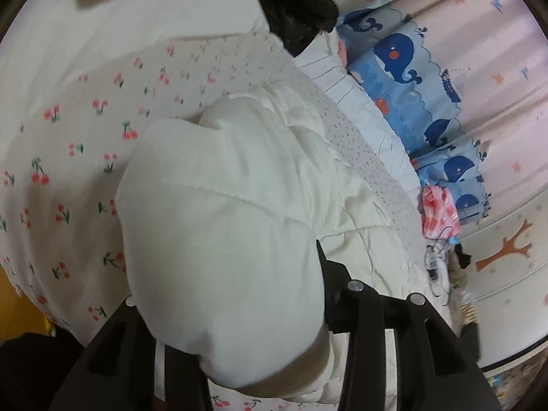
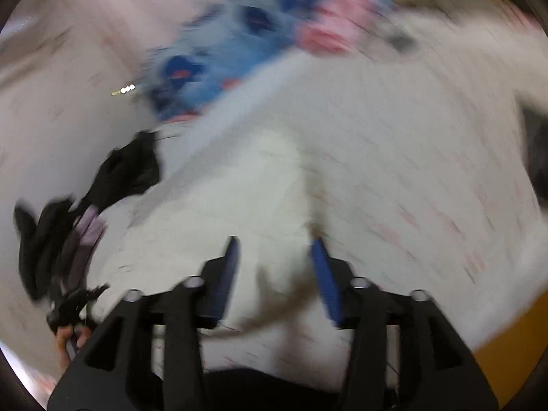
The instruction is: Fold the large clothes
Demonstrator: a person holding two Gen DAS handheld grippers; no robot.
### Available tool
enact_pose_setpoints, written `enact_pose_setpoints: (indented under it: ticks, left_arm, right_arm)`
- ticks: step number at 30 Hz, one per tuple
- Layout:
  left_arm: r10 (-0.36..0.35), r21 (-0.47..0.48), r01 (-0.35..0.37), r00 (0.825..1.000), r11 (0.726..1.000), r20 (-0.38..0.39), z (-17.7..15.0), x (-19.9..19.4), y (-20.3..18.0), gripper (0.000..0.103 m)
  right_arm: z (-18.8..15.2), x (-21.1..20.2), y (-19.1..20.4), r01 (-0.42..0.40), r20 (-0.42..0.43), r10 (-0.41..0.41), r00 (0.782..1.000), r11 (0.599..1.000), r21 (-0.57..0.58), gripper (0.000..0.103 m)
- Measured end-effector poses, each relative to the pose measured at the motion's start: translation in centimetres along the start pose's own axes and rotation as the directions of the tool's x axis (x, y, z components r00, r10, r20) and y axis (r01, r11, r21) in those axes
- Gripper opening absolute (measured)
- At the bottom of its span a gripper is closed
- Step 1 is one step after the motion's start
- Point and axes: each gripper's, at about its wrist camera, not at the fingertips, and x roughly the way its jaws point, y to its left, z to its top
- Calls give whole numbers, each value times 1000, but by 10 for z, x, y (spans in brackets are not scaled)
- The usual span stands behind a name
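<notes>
A white padded jacket (image 1: 219,205) lies bunched on a cherry-print bedsheet (image 1: 68,157). My left gripper (image 1: 226,274) is shut on a thick puffy fold of the jacket. That fold fills the gap and hides the left finger, so only the right finger (image 1: 323,263) shows. The right wrist view is badly motion-blurred. There my right gripper (image 2: 275,243) stands open, its blue pads (image 2: 227,274) well apart. The white jacket (image 2: 260,185) lies under and ahead of it, with a soft fold in the gap, and neither pad visibly presses on it.
Dark clothes (image 1: 294,7) are piled at the bed's far side, also seen as dark clothes (image 2: 113,178). A blue whale-print pillow (image 1: 397,65) and a pink item (image 1: 438,212) lie by the curtain (image 1: 486,34). A hand (image 2: 68,339) shows at lower left.
</notes>
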Motion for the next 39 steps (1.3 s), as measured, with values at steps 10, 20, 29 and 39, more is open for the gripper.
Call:
enact_pose_setpoints:
  ticks: [10, 20, 29, 39]
  left_arm:
    - [1, 80, -7, 997, 997, 80, -1, -17, -21, 40]
    - [-59, 268, 17, 987, 963, 150, -6, -36, -89, 39]
    - [-64, 432, -12, 985, 902, 161, -23, -34, -146, 39]
    - [-154, 653, 41, 981, 757, 117, -78, -17, -244, 39]
  right_arm:
    - [-1, 123, 153, 5, -149, -95, 984, 859, -511, 62]
    - [-45, 184, 142, -75, -332, -172, 927, 783, -618, 62]
    - [-47, 199, 160, -182, -391, -100, 915, 762, -621, 64]
    - [9, 146, 55, -367, -330, 302, 894, 917, -156, 68]
